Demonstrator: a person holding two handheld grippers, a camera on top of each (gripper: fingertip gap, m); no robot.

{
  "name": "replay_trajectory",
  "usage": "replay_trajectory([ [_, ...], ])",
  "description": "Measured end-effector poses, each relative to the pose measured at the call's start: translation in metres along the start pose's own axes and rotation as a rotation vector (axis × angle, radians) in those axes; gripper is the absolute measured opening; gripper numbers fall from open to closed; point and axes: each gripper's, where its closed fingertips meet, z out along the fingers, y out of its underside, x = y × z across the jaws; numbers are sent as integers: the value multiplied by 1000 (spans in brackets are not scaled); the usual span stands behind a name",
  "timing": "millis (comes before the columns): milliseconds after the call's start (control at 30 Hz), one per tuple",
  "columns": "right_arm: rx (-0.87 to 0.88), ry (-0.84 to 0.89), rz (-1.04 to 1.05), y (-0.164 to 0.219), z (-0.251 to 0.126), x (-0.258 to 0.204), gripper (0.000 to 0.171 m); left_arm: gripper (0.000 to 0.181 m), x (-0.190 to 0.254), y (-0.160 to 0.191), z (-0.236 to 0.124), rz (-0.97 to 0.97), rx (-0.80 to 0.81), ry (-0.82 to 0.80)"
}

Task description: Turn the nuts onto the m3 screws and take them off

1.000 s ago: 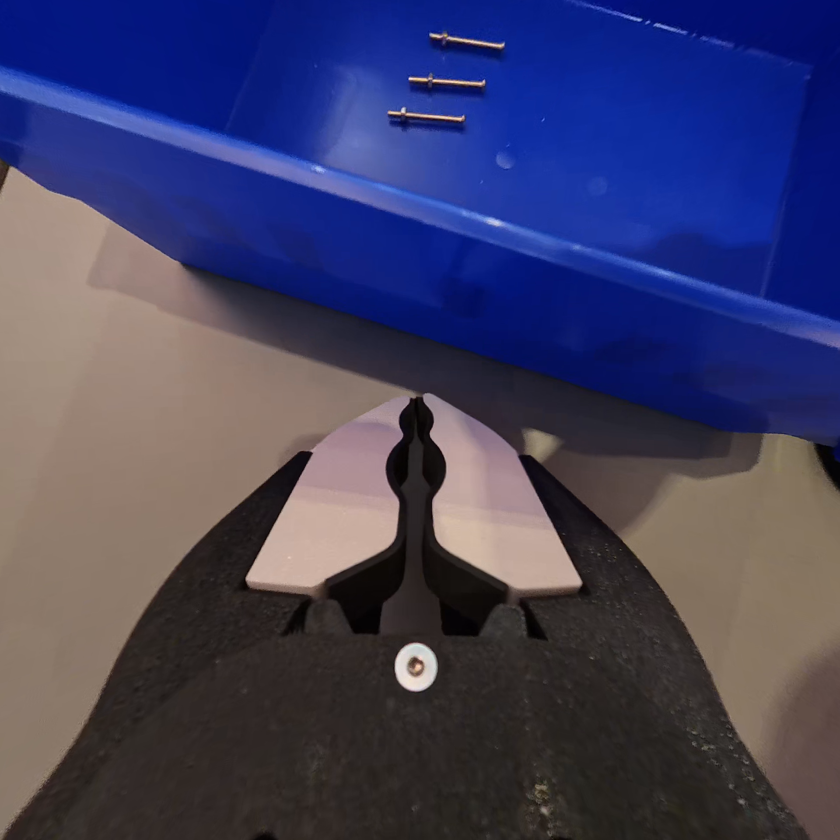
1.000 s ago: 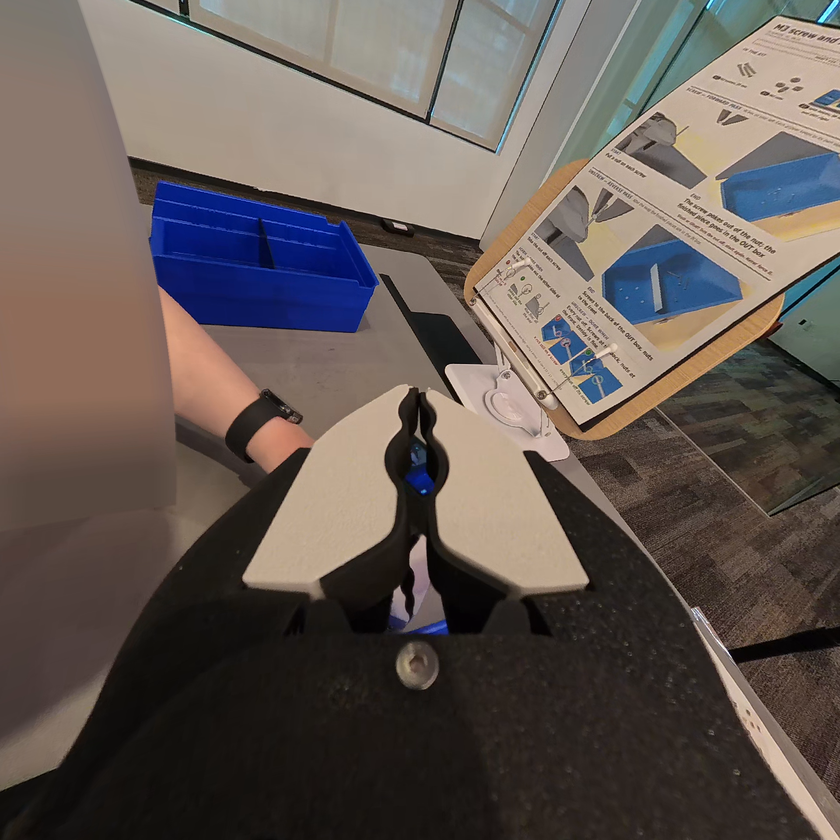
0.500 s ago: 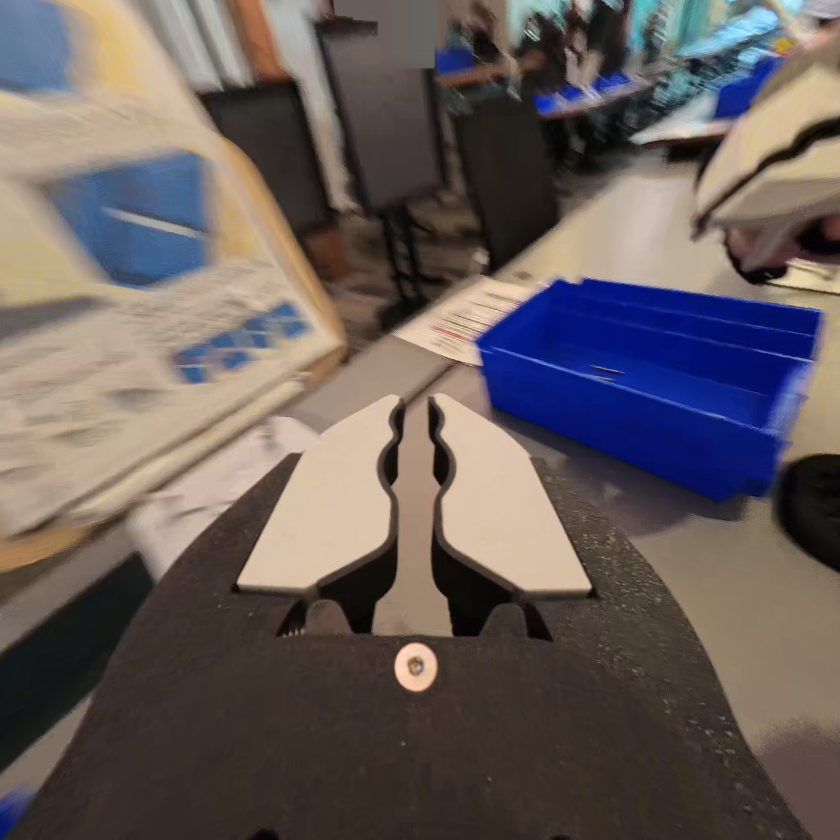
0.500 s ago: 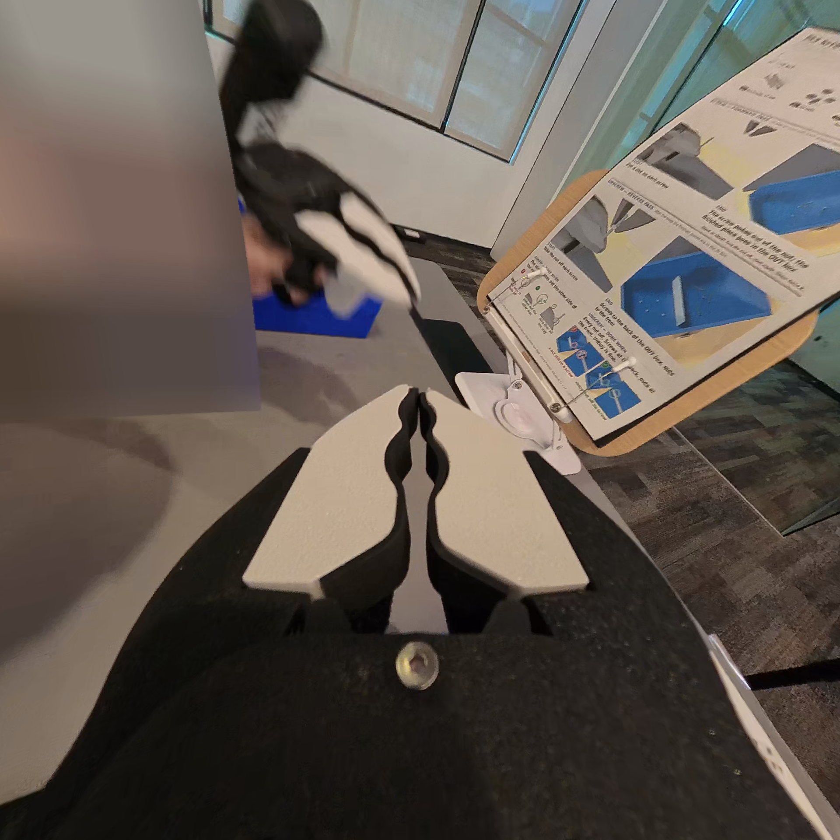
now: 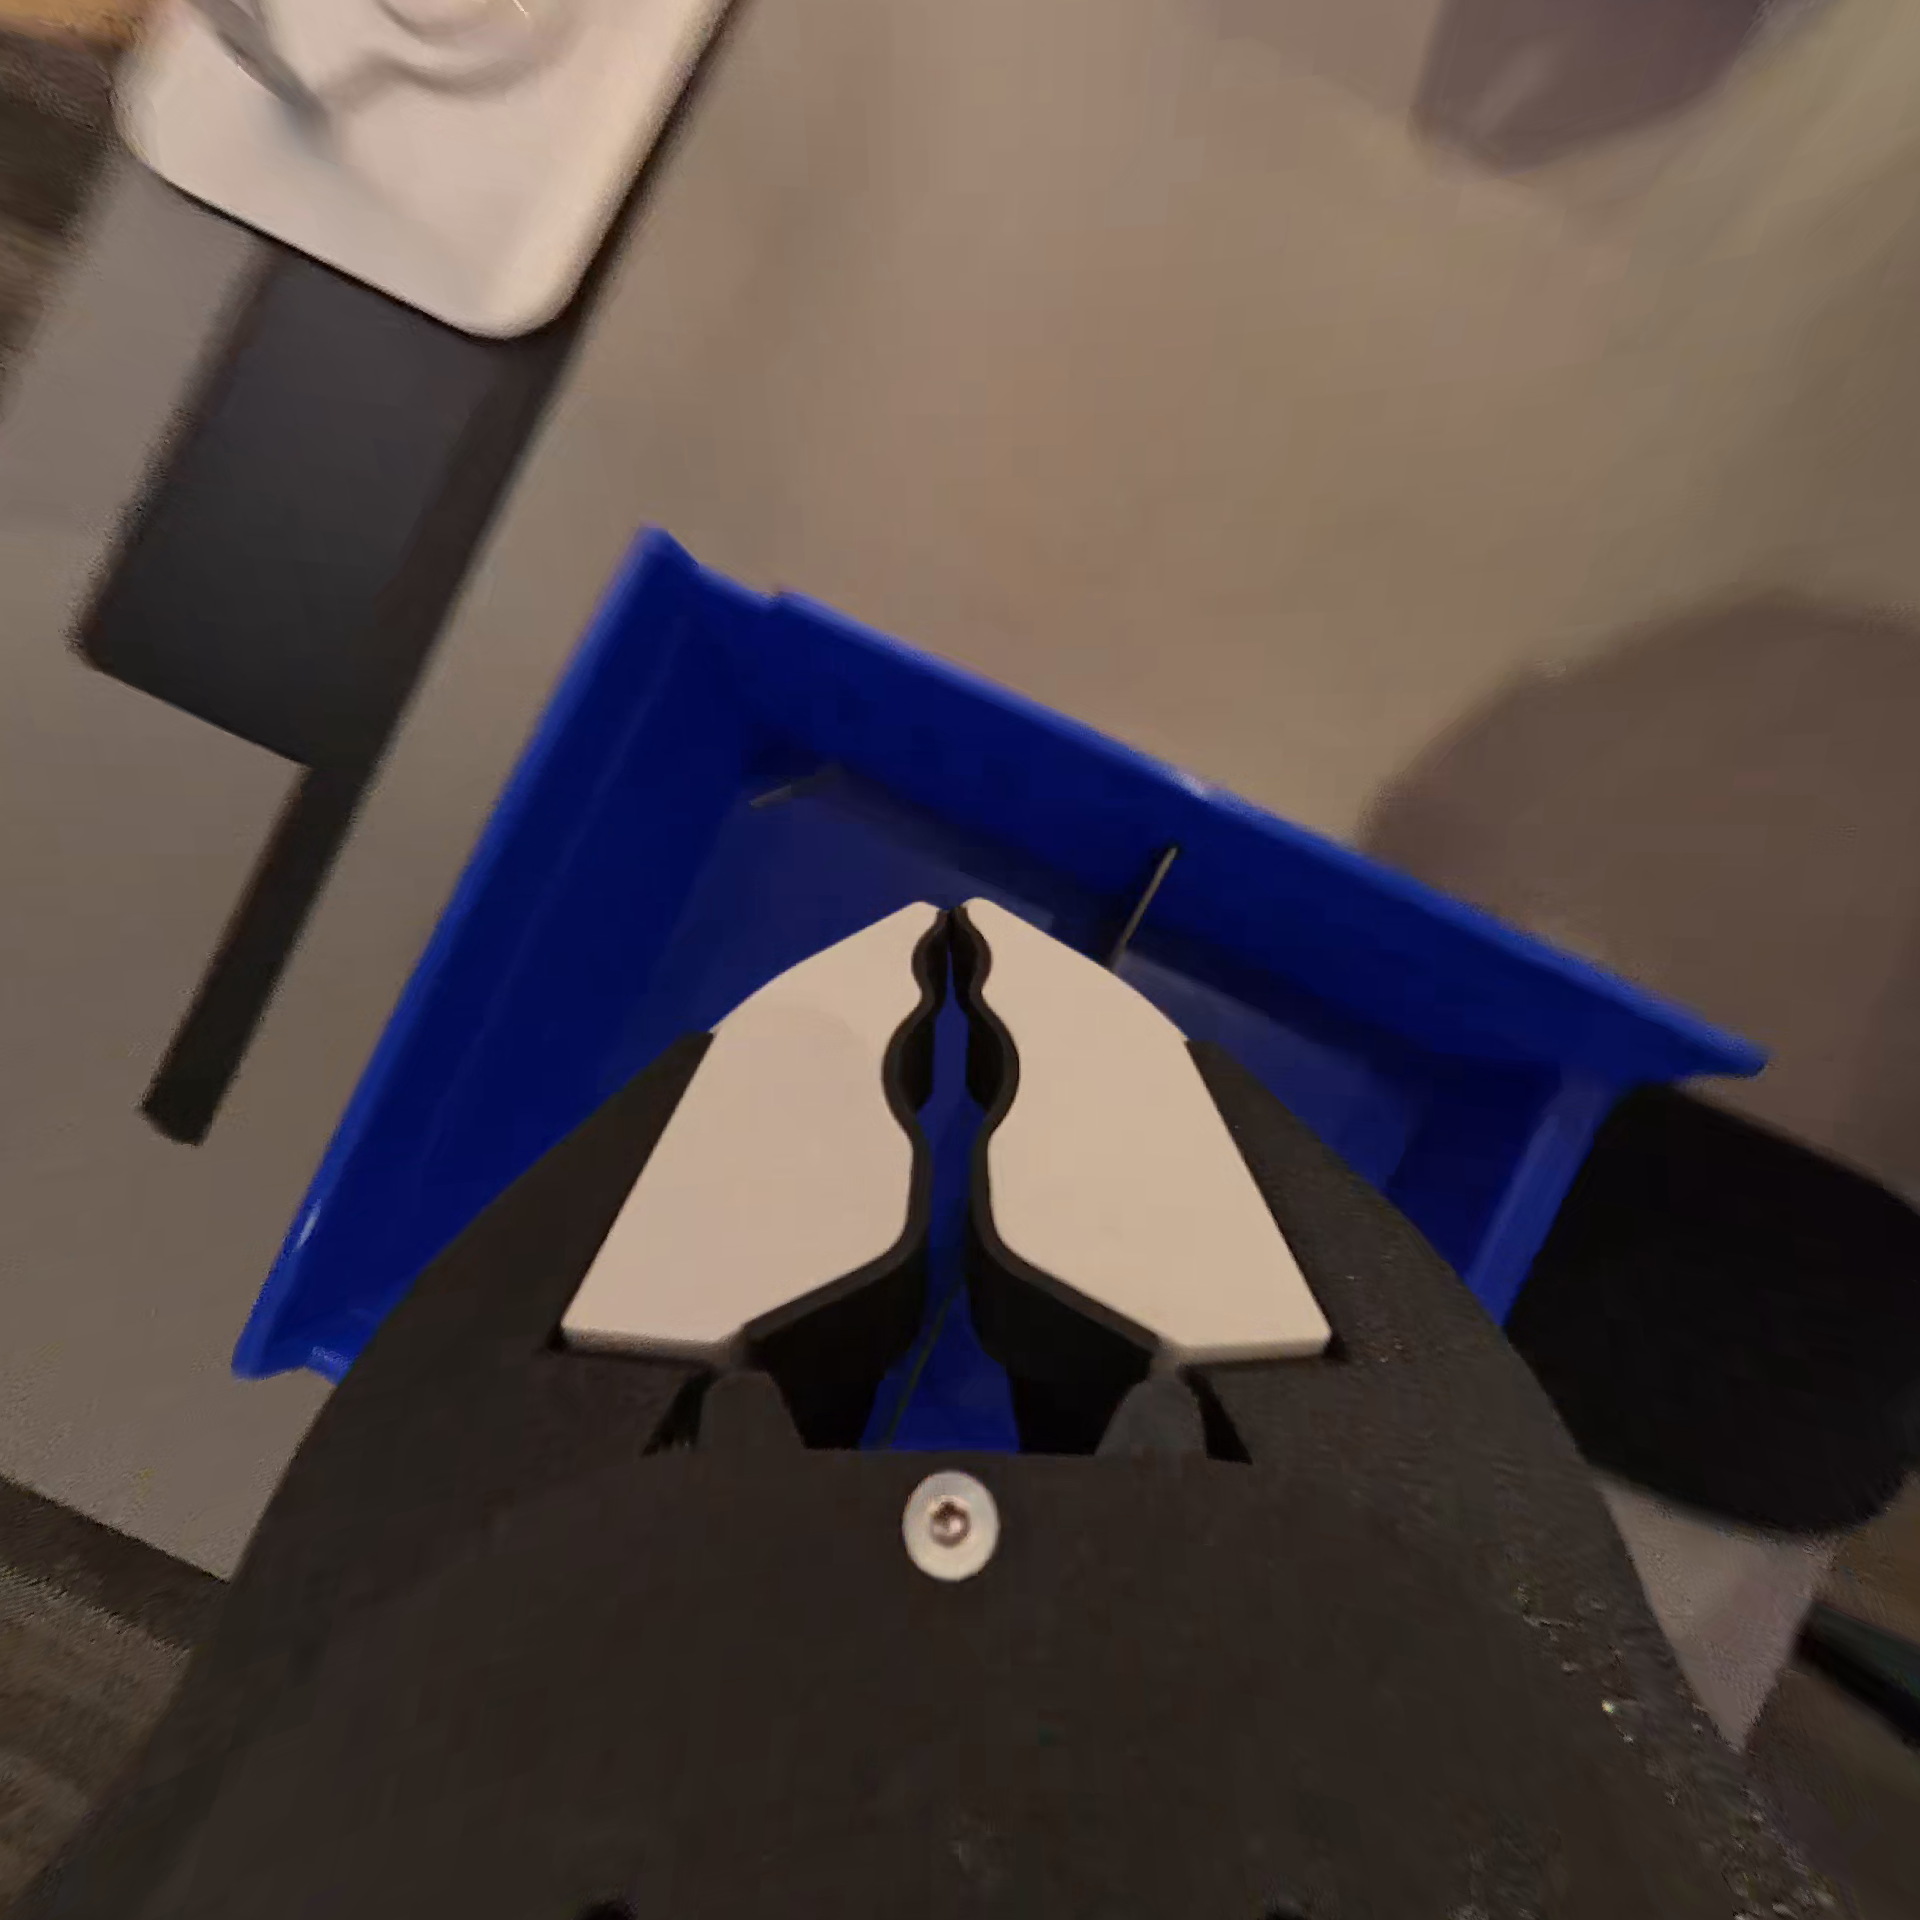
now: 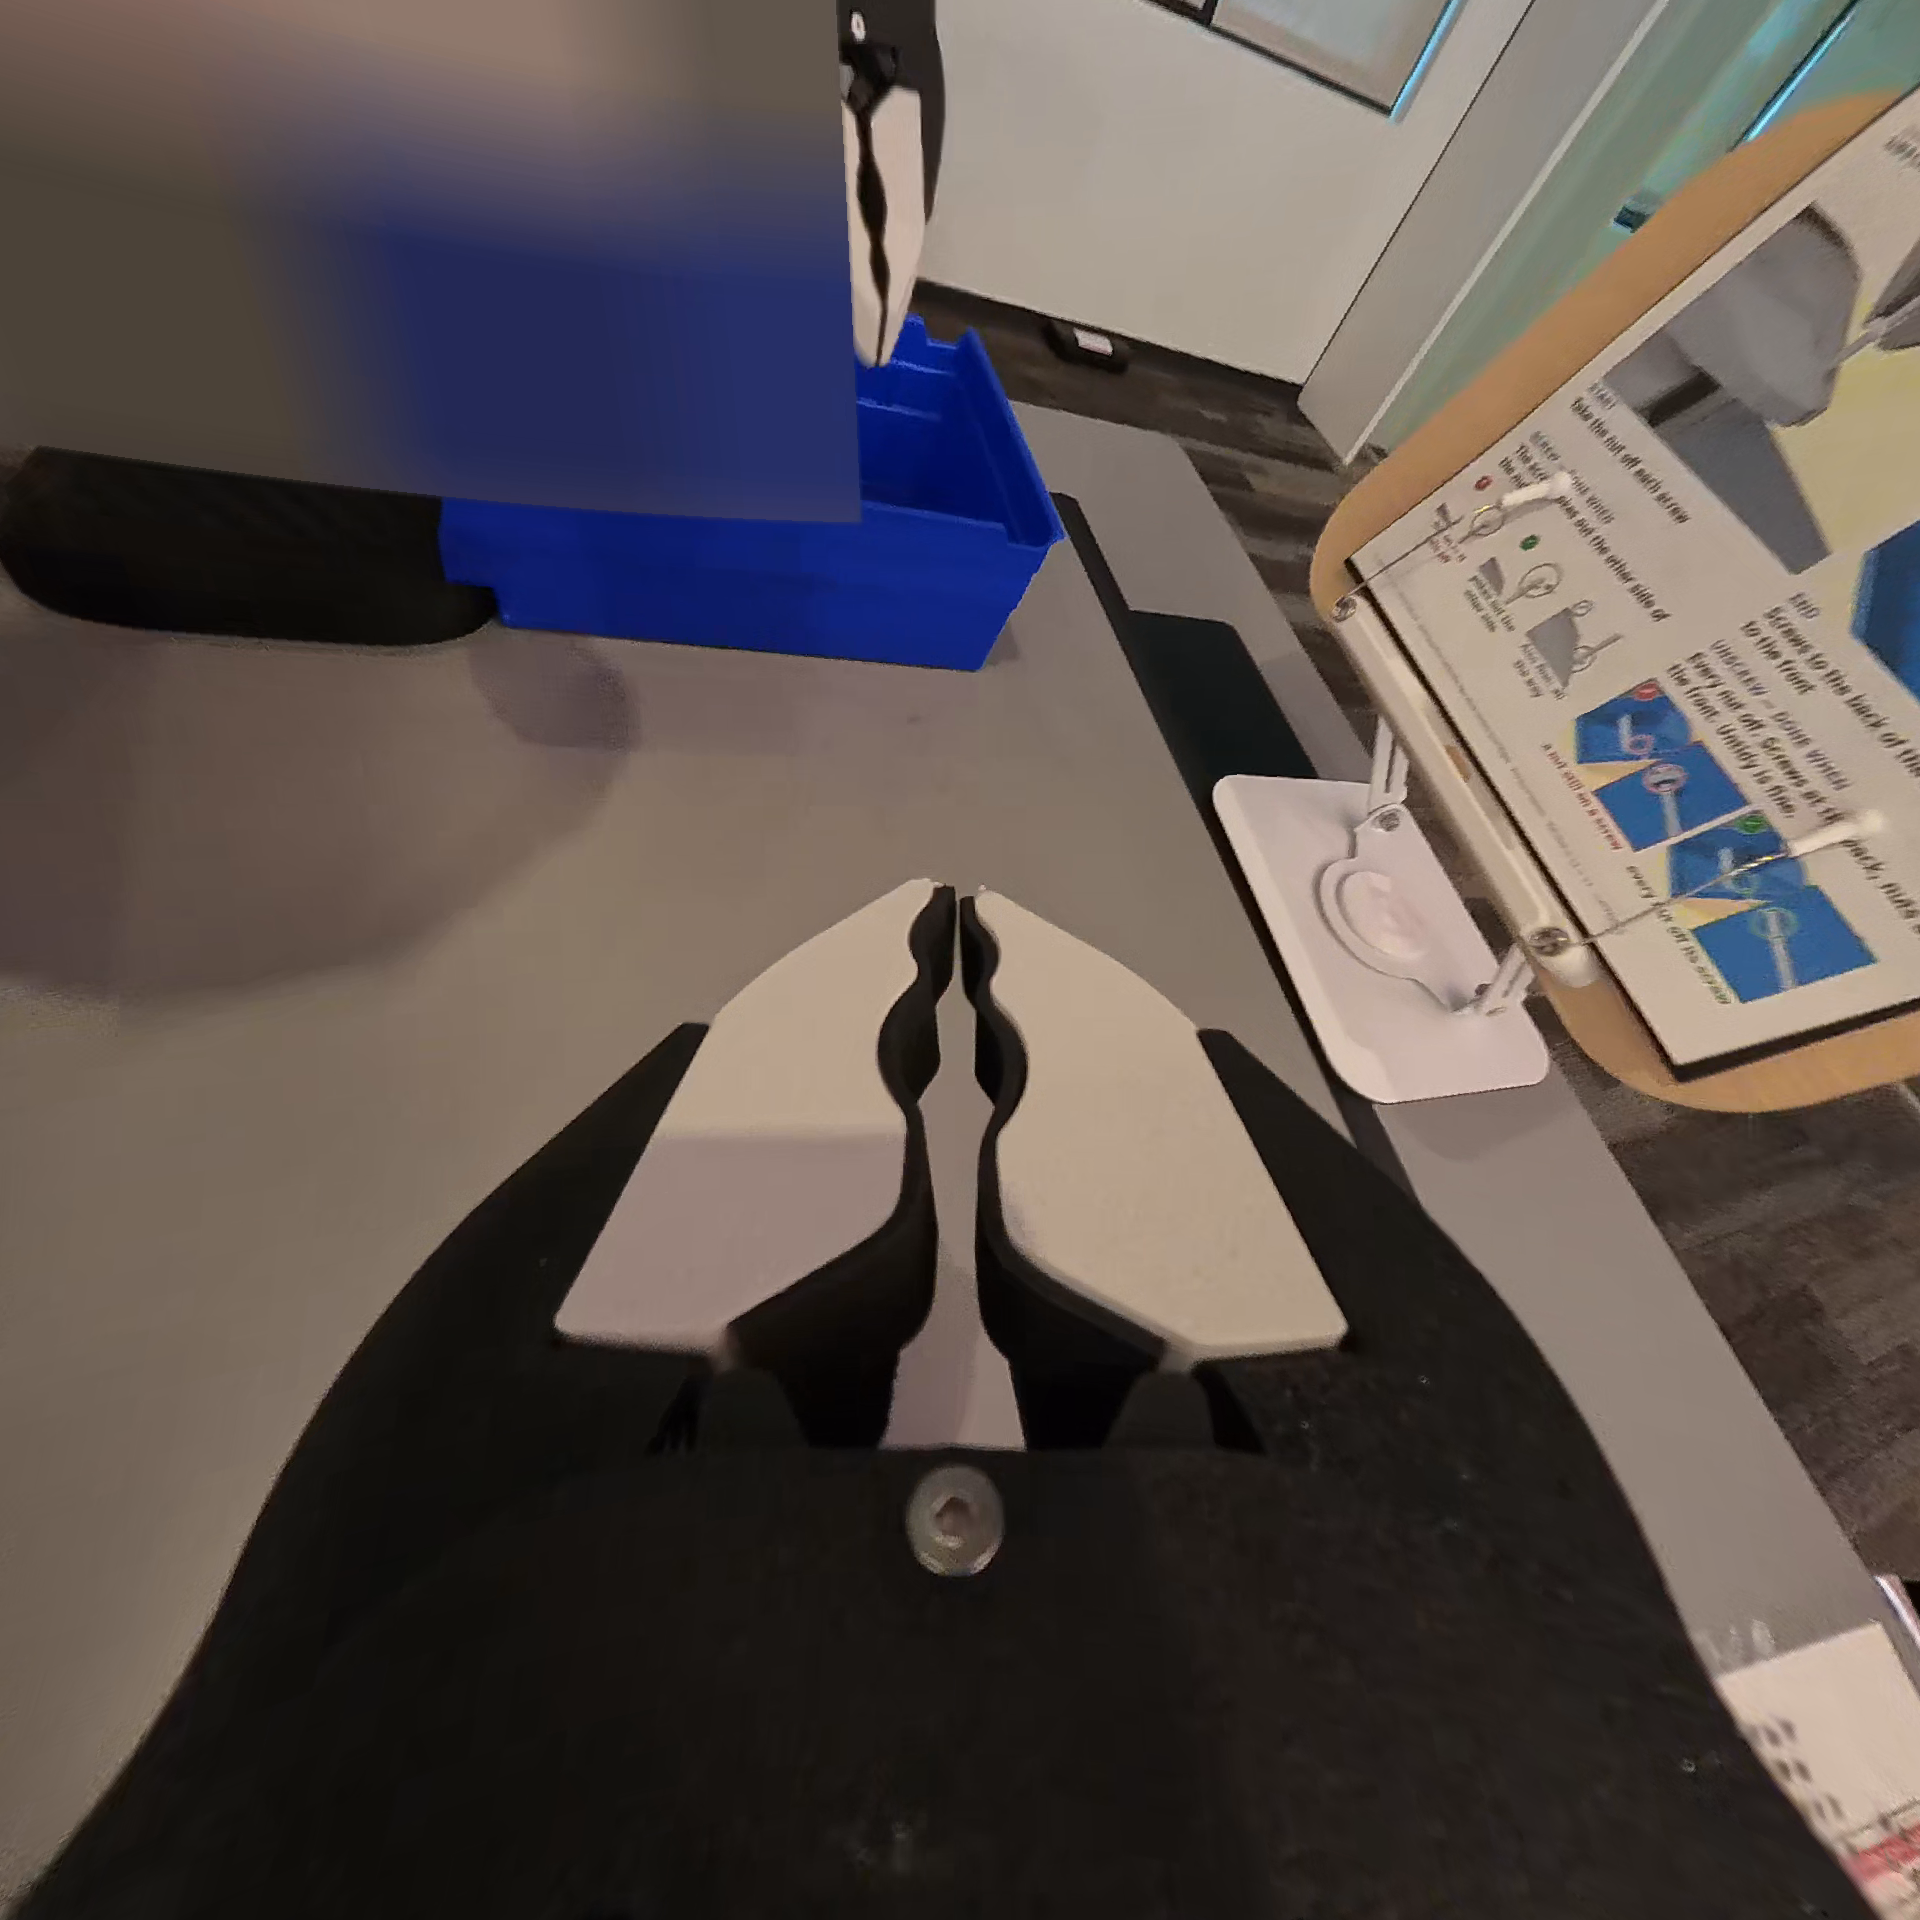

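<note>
My left gripper [image 5: 951, 914] is shut, with nothing visible between the tips. It points down into a blue bin [image 5: 582, 935]. Thin screws lie on the bin floor, one near the far corner [image 5: 795, 792] and one by the far wall [image 5: 1153, 894]; the picture is blurred and I see no nuts. In the right wrist view the left gripper [image 6: 883, 312] hangs tip-down over the same blue bin [image 6: 935, 561]. My right gripper [image 6: 956, 894] is shut and empty, with only a thin slit between the tips, low over the grey table [image 6: 727, 831] in front of the bin.
A wooden board with an instruction sheet [image 6: 1662, 675] stands on a white base [image 6: 1382, 935] at the table's right edge; the base also shows in the left wrist view [image 5: 416, 156]. A black padded object [image 6: 208, 551] lies beside the bin. A dark strip [image 5: 291, 582] runs along the table. Tip to tip, the grippers are about 35 centimetres apart.
My left gripper swung away from a bin with three screws, opened slightly on the way, and now points down into the other blue bin, shut. The right gripper tilted down toward the table.
</note>
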Motion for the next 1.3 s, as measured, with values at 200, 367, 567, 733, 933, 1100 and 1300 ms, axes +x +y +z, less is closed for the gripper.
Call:
replay_trajectory([
  [200,-41,21,4,-13,33,-3,1,0,-12,56,49,173,-290,172],
  [367,-59,-5,14,-16,52,-5,1,22,-41,34,71,397,-177,54],
  [567,-71,8,44,-9,51,-2,1,32,-41,14,101,612,-69,18],
  [733,-71,5,59,-8,46,-5,1,23,-40,19,123,598,-142,91],
  [933,-80,-23,29,-11,44,-15,1,19,-40,19,135,593,-193,110],
  [1100,-95,-36,-1,-9,44,-22,1,13,-40,22,142,639,-193,109],
  [1300,-96,-47,5,-6,42,-25,1,10,-41,21,142,561,-147,113],
])
